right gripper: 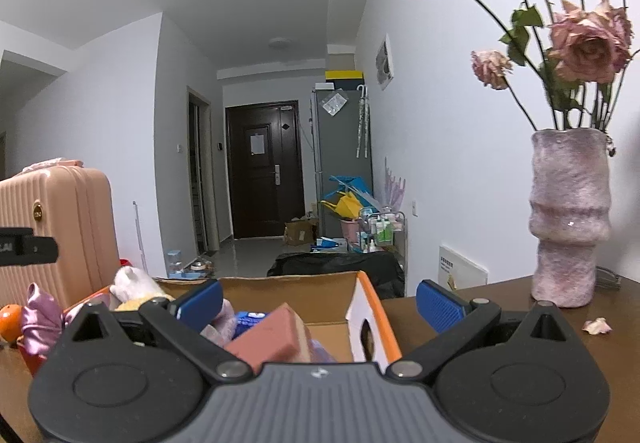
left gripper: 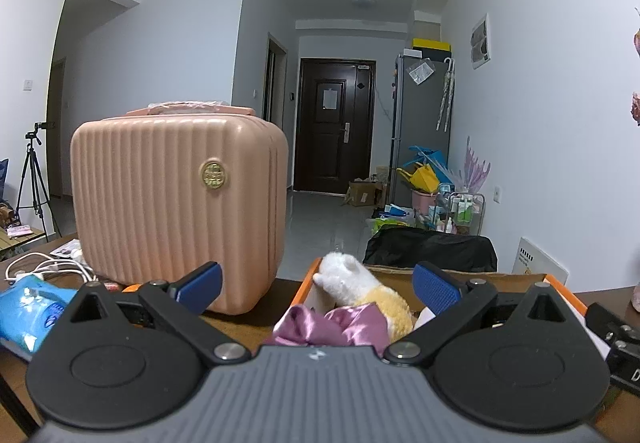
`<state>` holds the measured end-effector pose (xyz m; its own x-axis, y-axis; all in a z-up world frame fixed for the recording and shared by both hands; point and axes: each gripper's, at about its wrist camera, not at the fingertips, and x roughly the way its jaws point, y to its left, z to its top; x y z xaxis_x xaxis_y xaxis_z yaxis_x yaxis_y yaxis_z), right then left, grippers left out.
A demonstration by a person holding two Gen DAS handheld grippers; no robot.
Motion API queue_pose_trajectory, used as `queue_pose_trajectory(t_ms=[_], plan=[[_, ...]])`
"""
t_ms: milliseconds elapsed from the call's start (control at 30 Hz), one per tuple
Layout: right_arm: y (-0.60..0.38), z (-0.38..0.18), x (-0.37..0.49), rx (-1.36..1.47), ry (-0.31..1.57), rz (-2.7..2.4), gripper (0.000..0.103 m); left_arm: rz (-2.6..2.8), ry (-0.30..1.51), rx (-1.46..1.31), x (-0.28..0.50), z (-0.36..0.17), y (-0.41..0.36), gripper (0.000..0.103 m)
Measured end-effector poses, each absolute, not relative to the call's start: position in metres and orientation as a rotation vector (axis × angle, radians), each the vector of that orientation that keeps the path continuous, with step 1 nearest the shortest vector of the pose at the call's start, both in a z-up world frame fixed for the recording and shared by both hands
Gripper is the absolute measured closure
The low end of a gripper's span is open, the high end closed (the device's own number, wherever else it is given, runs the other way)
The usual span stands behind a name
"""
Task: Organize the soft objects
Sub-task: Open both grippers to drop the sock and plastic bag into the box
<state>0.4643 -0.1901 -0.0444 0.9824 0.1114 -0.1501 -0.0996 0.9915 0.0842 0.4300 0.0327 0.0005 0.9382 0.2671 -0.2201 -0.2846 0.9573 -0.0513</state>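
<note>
Over the orange-edged cardboard box [right gripper: 372,307] of plush toy [left gripper: 360,283], satin scrunchie [left gripper: 320,323] and pink sponge block [right gripper: 276,331], both left gripper [left gripper: 318,285] and right gripper [right gripper: 320,303] gaped empty, risking bumping the fuzzy pink vase [right gripper: 568,219] of dried roses close by.

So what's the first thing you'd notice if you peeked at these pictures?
Probably the big ribbed pink suitcase standing on the table's left, right in front of the left gripper. Next, the drooping pink roses in a fuzzy pink vase on the right. Between them sits an orange-edged cardboard box with a white and yellow plush toy and shiny purple fabric inside.
</note>
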Motion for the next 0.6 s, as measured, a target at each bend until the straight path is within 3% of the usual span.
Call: queue_pose_trajectory(t_ms=[600], plan=[[-0.218, -0.047, 0.371, 0.054, 0.183, 0.085, 0.000, 0.283, 0.219, -0.049, 0.341, -0.005, 0.043, 0.000]])
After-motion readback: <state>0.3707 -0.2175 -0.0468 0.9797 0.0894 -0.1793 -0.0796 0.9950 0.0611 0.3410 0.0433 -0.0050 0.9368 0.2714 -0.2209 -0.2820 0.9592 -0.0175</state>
